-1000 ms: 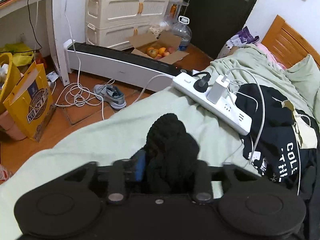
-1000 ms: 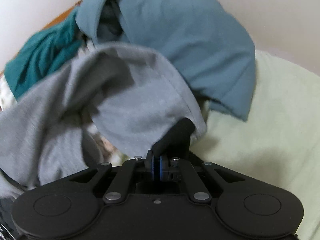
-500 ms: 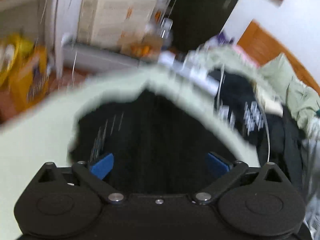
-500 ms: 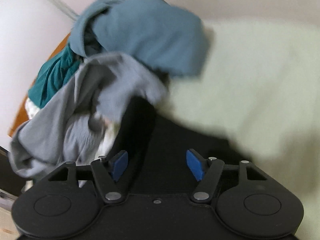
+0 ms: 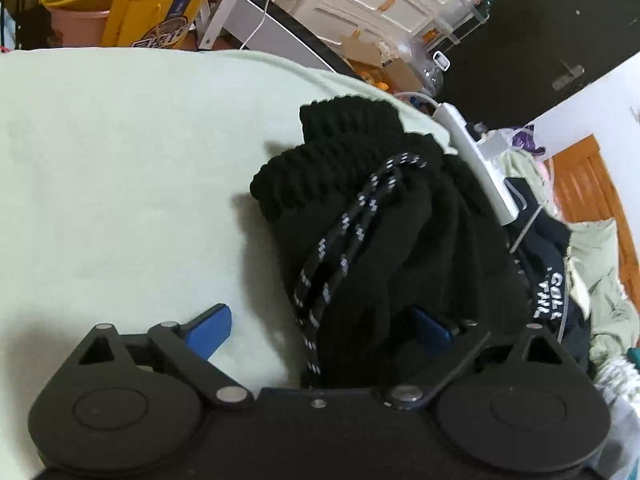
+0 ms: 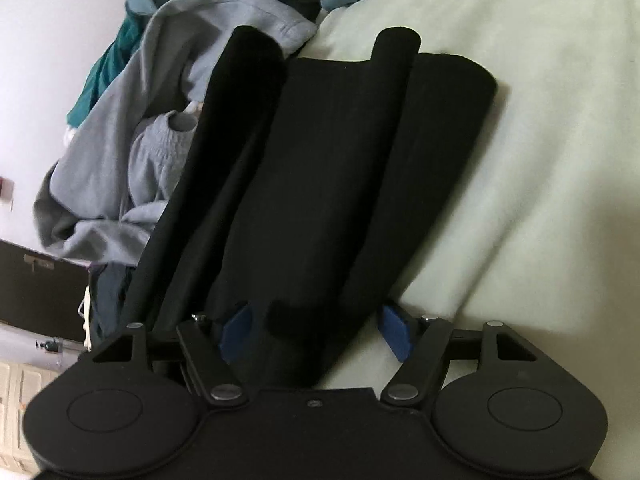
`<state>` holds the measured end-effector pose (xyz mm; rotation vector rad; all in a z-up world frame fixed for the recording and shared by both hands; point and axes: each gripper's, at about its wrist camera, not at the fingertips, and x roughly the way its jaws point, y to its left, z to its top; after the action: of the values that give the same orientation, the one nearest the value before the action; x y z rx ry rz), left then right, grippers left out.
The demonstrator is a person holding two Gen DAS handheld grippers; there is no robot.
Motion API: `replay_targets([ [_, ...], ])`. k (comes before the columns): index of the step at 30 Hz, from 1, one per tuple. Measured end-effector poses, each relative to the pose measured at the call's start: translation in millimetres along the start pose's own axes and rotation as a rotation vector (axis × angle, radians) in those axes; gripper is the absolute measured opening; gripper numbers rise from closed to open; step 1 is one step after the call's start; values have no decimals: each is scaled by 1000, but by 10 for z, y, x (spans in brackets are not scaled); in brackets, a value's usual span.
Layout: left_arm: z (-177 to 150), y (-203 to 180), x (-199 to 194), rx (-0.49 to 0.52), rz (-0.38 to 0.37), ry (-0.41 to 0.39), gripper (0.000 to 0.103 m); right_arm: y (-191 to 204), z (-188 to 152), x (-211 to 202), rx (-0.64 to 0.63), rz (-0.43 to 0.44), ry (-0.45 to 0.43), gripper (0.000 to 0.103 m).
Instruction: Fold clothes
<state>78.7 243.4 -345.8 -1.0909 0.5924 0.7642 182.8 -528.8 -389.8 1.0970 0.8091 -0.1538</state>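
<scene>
A black pair of sweatpants lies on the pale green bedsheet [image 5: 120, 160]. In the left wrist view its ribbed waistband end [image 5: 360, 208] is bunched, with a black-and-white drawstring [image 5: 344, 232] across it. My left gripper [image 5: 320, 332] is open, its blue pads on either side of the bunched cloth and drawstring. In the right wrist view the black trouser legs [image 6: 328, 168] lie in long folds on the sheet [image 6: 540, 120]. My right gripper [image 6: 316, 330] is open over the near end of the legs, blue pads apart, gripping nothing.
A white power strip [image 5: 480, 160] with cables lies right of the waistband, next to a black printed garment [image 5: 548, 280]. A pile of grey [image 6: 120, 140], blue and teal clothes lies left of the legs. Yellow bags [image 5: 152, 12], drawers and a door stand beyond the bed.
Both grippers were shut on the black garment a second ago and have opened. The garment now lies on the sheet. Both views have tilted down toward the bed.
</scene>
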Motion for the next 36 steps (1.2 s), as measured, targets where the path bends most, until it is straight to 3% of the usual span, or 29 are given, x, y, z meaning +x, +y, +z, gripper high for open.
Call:
replay_targets([
  [2,18,-5,26,1,-13,2,94,-22,46,40,37,15,-42,73],
  [3,27,-8,39,2,-19,3,86,-37,62,52,58,24,-63,66],
  [4,36,-10,51,2,-25,5,59,-56,69,59,79,37,-80,49],
  [5,45,-12,64,3,-32,6,45,-83,74,66,106,61,-94,36],
  [6,54,-15,77,3,-38,7,45,-113,78,71,135,90,-108,17],
  [10,90,-25,129,6,-63,12,46,-130,61,58,158,131,-121,18],
  [14,126,-35,180,8,-89,16,52,-227,72,142,189,121,-92,39],
  [18,125,-39,276,15,-96,37,57,-253,101,253,192,124,-91,38],
  [19,130,-59,288,22,-91,34,54,-234,100,267,181,120,-93,37],
  [20,134,-87,296,35,-80,33,39,-187,96,270,154,108,-93,32],
  [21,137,-120,297,55,-64,34,30,-131,95,269,117,95,-88,14],
  [23,147,-186,271,86,-32,33,18,-88,100,230,94,93,-88,14],
  [26,188,-298,98,111,-20,-1,12,-29,108,37,90,132,-113,12],
  [29,227,-485,-199,189,-58,-57,12,132,108,-269,49,128,-96,12],
  [32,307,-610,-504,222,-66,-40,12,159,96,-629,30,106,-89,11],
  [36,390,-565,-850,232,-11,-31,11,92,22,-1091,60,76,-94,11],
])
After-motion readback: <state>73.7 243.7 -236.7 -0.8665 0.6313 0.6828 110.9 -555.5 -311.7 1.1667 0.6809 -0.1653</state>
